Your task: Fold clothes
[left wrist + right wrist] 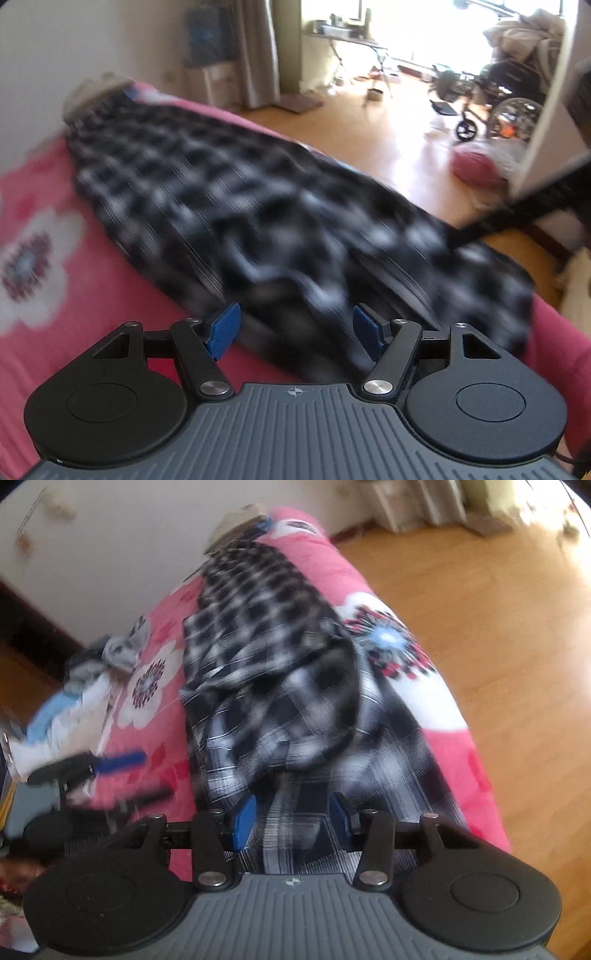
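A black-and-white plaid garment (258,206) lies lengthwise on a pink floral blanket (44,332) that covers a bed. The picture is blurred by motion. My left gripper (295,317) hovers open over the garment's near end, nothing between its blue pads (223,328). In the right wrist view the same plaid garment (273,657) is bunched in folds. My right gripper (292,805) sits low over its near edge with jaws apart; cloth lies between the pads, which do not press on it. The left gripper (140,777) shows at the left, over the blanket (454,746).
A heap of light blue and grey clothes (74,686) lies on the bed's left side. A beige item (240,520) sits at the far end by the wall. Wooden floor (498,627) runs along the right edge. A wheelchair (498,99) and red cushion (476,166) stand further off.
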Motion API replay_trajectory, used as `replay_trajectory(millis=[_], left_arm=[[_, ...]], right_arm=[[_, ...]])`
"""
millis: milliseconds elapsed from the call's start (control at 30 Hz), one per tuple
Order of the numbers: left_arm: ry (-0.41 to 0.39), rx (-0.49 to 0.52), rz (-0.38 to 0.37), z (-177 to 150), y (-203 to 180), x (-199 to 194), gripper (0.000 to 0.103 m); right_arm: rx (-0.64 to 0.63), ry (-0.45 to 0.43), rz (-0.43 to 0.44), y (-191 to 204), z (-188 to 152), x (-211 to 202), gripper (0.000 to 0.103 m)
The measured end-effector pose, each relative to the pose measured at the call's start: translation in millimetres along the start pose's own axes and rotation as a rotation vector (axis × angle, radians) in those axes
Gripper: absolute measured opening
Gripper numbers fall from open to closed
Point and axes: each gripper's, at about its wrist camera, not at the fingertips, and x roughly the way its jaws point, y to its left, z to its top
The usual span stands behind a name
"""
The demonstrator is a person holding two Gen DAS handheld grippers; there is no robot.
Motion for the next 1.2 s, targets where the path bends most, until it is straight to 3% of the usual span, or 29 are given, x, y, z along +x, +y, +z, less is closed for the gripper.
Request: replay_trajectory(millis=[133,300,567,633,733,833,967,1067,1100,1200], left_arm=[[-0.034,0.093,-0.105,-18.2,-16.4,-8.7,0.068],[-0.067,0.305,-0.176,-41.6,-54.9,-4.4,0.067],[-0.063,0.354,-0.189,-58.1,-79.9,4.8,0.059],[-0.063,0.353,-0.184,-58.7,-82.8,6.8,0.056],[-0.061,0.360,-0.195,-56.7,-89.1,11.8,0.052],[-0.057,0.394,-0.210,-56.7,-94.8,19.1,0.052],[-0.042,0.424,-0.208,-56.8,-100.3,28.8,0.052],[-0.029,0.437,-0.187,-57.1,-102.3,36.5,0.041],[-0.026,0.435,-0.184,-57.3,-101.4,37.8,0.041],[-0.024,0.422,-0.189,-56.0,-99.6,37.2,0.040]], right_arm=[[-0.196,-0.029,-0.075,38.0,-8.6,15.0,0.048],[-0.272,-0.020,-0.118,53.2,-2.7,35.9,0.048],[-0.275,0.029,-0.179,48.7,1.3,74.6,0.046],[-0.276,0.027,-0.205,44.4,0.0,79.8,0.039],[-0.234,0.008,-0.207,32.6,-1.6,74.4,0.015],[-0.144,-0.027,-0.203,16.5,-3.1,59.2,0.007],[-0.059,-0.069,-0.181,0.3,-6.6,38.9,0.007],[-0.064,-0.074,-0.160,1.0,-4.1,32.5,0.012],[-0.077,-0.069,-0.156,3.7,-2.0,32.7,0.015],[-0.148,-0.062,-0.146,19.3,4.8,40.7,0.040]])
